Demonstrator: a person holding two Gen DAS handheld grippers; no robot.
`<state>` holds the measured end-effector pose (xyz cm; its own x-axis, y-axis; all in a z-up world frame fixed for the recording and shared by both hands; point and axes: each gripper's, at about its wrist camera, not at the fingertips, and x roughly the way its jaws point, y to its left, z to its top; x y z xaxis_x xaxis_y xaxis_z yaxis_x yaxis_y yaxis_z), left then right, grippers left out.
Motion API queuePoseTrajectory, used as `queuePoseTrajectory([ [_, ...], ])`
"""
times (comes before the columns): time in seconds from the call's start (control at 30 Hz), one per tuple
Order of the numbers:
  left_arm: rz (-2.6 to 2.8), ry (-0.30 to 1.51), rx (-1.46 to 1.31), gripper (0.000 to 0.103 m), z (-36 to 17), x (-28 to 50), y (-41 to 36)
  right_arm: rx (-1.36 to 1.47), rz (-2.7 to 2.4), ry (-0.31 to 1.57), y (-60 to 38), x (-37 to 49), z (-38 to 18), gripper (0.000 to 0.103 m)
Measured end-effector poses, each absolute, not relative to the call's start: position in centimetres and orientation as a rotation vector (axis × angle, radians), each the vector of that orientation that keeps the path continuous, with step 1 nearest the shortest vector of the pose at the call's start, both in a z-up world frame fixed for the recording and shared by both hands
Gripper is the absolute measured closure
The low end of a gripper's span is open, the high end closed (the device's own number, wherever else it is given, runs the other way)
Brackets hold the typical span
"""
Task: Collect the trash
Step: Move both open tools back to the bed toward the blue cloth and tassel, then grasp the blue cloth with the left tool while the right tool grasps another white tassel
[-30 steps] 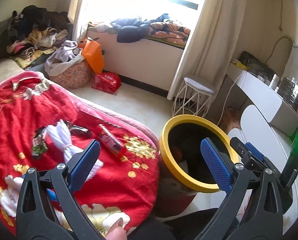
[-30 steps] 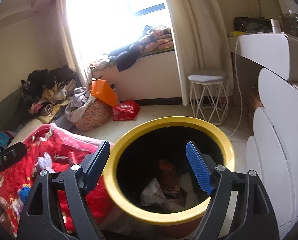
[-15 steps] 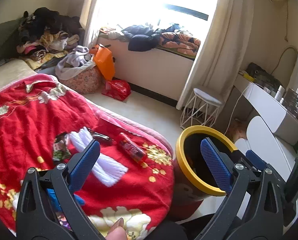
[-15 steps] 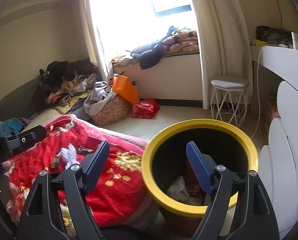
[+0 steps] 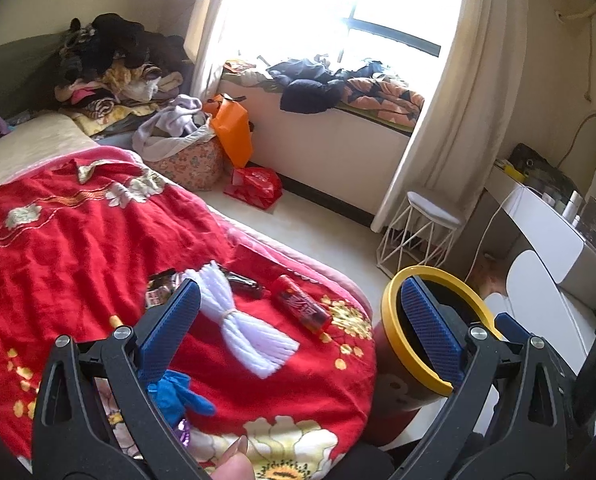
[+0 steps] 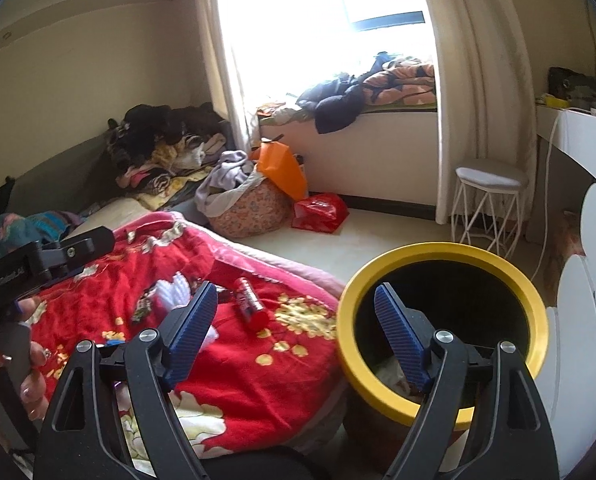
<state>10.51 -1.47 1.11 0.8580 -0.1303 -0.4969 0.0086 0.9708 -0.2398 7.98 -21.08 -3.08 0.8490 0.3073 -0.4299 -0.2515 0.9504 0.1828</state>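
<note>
- Bin, yellow-rimmed, lower right of the right view: crumpled paper inside.
- Red wrapper lies on the bed, frame center, between the spread left tool fingers.
- Right tool: spread, empty.

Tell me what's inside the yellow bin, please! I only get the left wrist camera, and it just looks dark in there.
Observer: The right wrist view looks down into the yellow bin. Pale crumpled trash lies at the bottom.
Operator: Is my other gripper holding something?
Observer: No. The right gripper is open and empty, with one finger over the bin's mouth.
Operator: Can you see me?
Observer: Only your left hand, wrapped round the handle of the left gripper at that view's left edge.
</note>
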Motion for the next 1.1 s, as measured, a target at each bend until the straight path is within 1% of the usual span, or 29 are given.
queuePoseTrajectory([
  [0.5, 0.023, 0.545, -0.260, 0.011, 0.2, 10.1, 3.1, 0.086, 0.437, 0.548, -16.1, 9.2, -3.9, 0.024],
  [0.9, 0.100, 0.596, -0.307, 0.011, -1.9, 9.4, 7.5, 0.075, 0.512, 0.657, -12.7, 12.4, -6.3, 0.024],
  [0.97, 0.109, 0.615, -0.317, 0.011, -2.5, 9.2, 8.2, 0.080, 0.521, 0.685, -12.2, 13.1, -6.9, 0.029],
  [1.1, 0.119, 0.666, -0.351, 0.011, -4.1, 8.9, 9.4, 0.070, 0.527, 0.731, -11.1, 14.4, -8.0, 0.034],
])
